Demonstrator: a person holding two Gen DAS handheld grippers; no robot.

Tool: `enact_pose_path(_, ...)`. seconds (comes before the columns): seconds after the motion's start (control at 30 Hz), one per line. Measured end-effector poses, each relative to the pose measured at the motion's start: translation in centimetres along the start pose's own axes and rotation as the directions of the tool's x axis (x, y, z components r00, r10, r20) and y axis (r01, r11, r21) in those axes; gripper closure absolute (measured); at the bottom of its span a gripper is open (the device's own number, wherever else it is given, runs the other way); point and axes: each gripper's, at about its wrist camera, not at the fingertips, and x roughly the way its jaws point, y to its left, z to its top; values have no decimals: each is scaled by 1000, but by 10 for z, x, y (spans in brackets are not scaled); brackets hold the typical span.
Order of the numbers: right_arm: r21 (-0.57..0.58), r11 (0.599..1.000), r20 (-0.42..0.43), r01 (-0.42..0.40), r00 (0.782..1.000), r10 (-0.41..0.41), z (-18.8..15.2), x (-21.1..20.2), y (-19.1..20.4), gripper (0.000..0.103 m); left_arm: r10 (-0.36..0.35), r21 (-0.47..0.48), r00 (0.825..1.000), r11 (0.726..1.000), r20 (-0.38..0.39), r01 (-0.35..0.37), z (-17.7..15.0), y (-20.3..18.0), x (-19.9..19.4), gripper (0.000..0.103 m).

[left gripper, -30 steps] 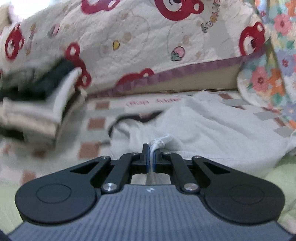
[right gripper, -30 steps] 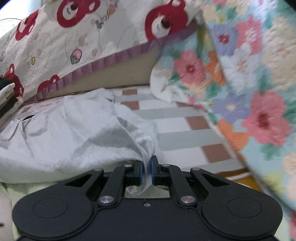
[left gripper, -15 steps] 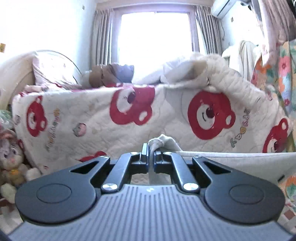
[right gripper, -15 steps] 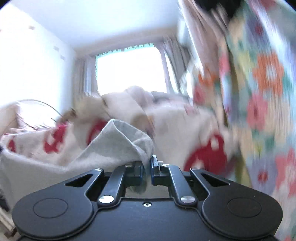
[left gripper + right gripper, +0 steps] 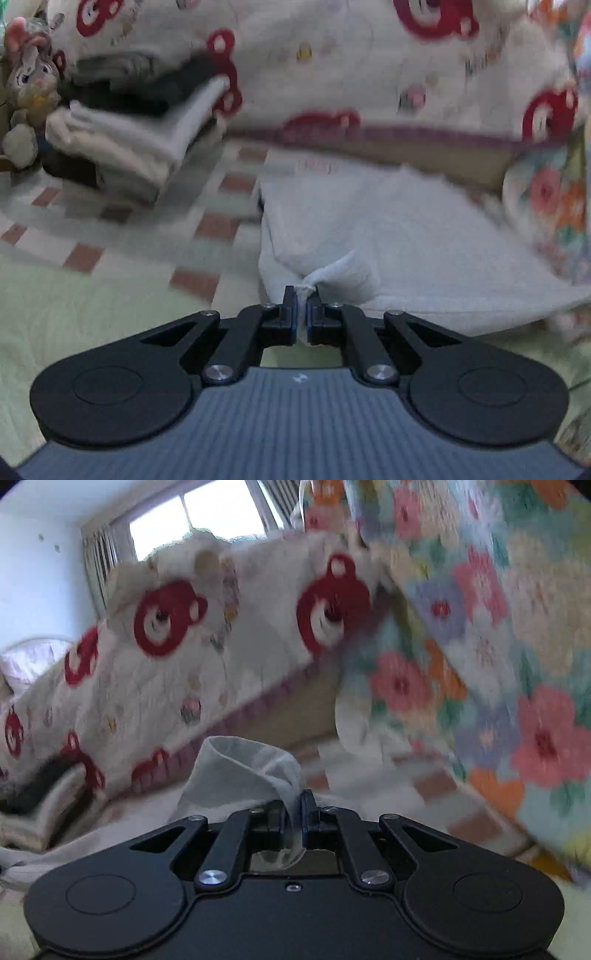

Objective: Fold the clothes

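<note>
A white garment [image 5: 406, 229] lies spread over the checked mat in the left wrist view, stretching away to the right. My left gripper [image 5: 303, 295] is shut on a bunched corner of it, low over the mat. In the right wrist view the same white garment [image 5: 240, 768] rises in a fold just ahead of my right gripper [image 5: 293, 805], which is shut on its edge and held somewhat above the mat. The rest of the cloth trails down to the left.
A stack of folded clothes [image 5: 129, 122] sits at the far left, beside a plush toy [image 5: 29, 85]. A bear-print quilt [image 5: 332, 66] drapes along the back and a floral quilt [image 5: 498, 646] hangs on the right. The checked mat [image 5: 214, 225] covers the floor.
Both grippers swung up high with the white garment half a second ago and have come back down. The left is low over the mat again; the right is still tilted upward.
</note>
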Motion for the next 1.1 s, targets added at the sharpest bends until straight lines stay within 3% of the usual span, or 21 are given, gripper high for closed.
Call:
enact_pose_path(0.1, -32, 999, 8, -1, 1000, 1, 1, -10, 3, 95, -15, -8, 1000, 1000, 14, 15, 5, 1, -9, 99)
enact_pose_path(0.23, -73, 997, 40, -4, 999, 7, 10, -25, 8, 95, -11, 47, 996, 999, 88, 7, 15, -5, -39, 99)
enact_pose_path(0.33, -103, 995, 64, -6, 998, 12, 17, -37, 12, 95, -2, 72, 997, 997, 83, -4, 9, -7, -53, 99)
enact_pose_path(0.57, -60, 998, 6, -31, 999, 31, -10, -44, -6, 95, 28, 19, 999, 999, -32, -27, -20, 0, -41, 99)
enact_pose_path(0.73, -109, 992, 5, -62, 998, 63, -20, -55, 4, 95, 43, 32, 997, 999, -68, -40, -24, -9, -49, 99)
enact_pose_path(0.87, -116, 992, -67, -54, 997, 47, -40, -50, -7, 95, 101, 83, 984, 993, -148, -90, -41, -15, -36, 99)
enact_pose_path(1.0, -124, 990, -168, -70, 985, 48, -66, -40, -22, 95, 31, -20, 967, 999, -252, -38, -55, -8, -16, 99)
enact_pose_path(1.1, -154, 979, -235, -132, 968, 93, -80, -38, -28, 94, 42, 5, 962, 999, -271, -42, -59, -12, -14, 99)
